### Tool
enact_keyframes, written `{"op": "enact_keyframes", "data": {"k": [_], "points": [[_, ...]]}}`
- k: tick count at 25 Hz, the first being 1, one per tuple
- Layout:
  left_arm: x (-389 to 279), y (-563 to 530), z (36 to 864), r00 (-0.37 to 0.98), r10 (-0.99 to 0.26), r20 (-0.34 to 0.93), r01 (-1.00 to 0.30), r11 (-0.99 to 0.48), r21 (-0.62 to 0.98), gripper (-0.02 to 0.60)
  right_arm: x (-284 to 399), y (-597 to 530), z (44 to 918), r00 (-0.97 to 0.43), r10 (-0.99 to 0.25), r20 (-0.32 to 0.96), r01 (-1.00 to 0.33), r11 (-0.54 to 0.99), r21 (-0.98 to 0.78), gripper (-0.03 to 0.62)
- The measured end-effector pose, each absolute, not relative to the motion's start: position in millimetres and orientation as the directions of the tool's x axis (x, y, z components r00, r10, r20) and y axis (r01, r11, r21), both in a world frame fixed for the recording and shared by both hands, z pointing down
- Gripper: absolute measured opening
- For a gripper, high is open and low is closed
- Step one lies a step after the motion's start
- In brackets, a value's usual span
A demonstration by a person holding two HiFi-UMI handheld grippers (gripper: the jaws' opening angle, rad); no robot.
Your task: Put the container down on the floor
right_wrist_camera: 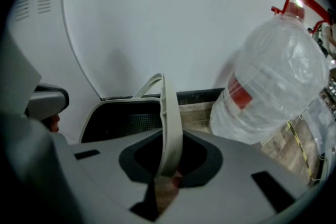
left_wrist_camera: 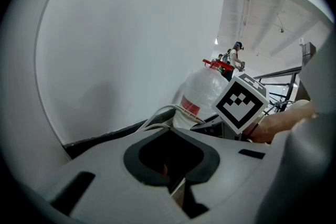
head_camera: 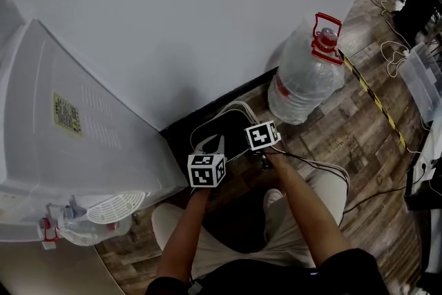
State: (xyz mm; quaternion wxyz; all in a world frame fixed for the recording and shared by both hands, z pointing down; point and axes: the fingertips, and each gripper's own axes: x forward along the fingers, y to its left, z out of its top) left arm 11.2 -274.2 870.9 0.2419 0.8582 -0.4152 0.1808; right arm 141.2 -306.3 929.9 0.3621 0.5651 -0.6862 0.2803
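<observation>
The container (head_camera: pixel 233 126) is a black bin with a pale rim and a pale arched handle. It sits low against the wall's dark skirting, and I cannot tell whether it rests on the floor. In the right gripper view the handle (right_wrist_camera: pixel 170 123) runs down between the jaws. My right gripper (right_wrist_camera: pixel 165 181) is shut on it, above the bin's dark inside (right_wrist_camera: pixel 121 118). In the head view the right gripper (head_camera: pixel 263 159) hangs under its marker cube. My left gripper (head_camera: pixel 209 147) is beside it at the bin's left, and its jaws (left_wrist_camera: pixel 176 186) are together with nothing between them.
A big clear water bottle (head_camera: pixel 304 79) with a red carry handle stands on the wood floor right of the bin, close to the wall. A white water dispenser (head_camera: pixel 62 148) fills the left. Cables (head_camera: pixel 394 55) and a yellow-black tape line run across the floor at the right.
</observation>
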Motion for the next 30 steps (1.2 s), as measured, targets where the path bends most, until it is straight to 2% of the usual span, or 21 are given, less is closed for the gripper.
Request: {"op": "enact_keyframes", "data": {"k": [6, 12, 30], "points": [[20.0, -277.4, 884.6, 0.589, -0.608, 0.533, -0.800, -0.531, 0.278, 0.017, 155.2, -300.4, 948.2, -0.097, -0.528, 0.844, -0.986, 0.164, -0.011, 0.034], [31.2, -280.7, 893.2, 0.595, -0.590, 0.546, -0.793, -0.539, 0.283, 0.017, 162.0, -310.1, 955.1, -0.109, -0.542, 0.833, -0.985, 0.172, -0.017, 0.040], [42.7, -281.5, 911.0, 0.598, -0.565, 0.569, -0.791, -0.530, 0.305, 0.017, 180.7, -301.6, 998.5, -0.100, -0.462, 0.881, -0.990, 0.139, -0.040, 0.097]]}}
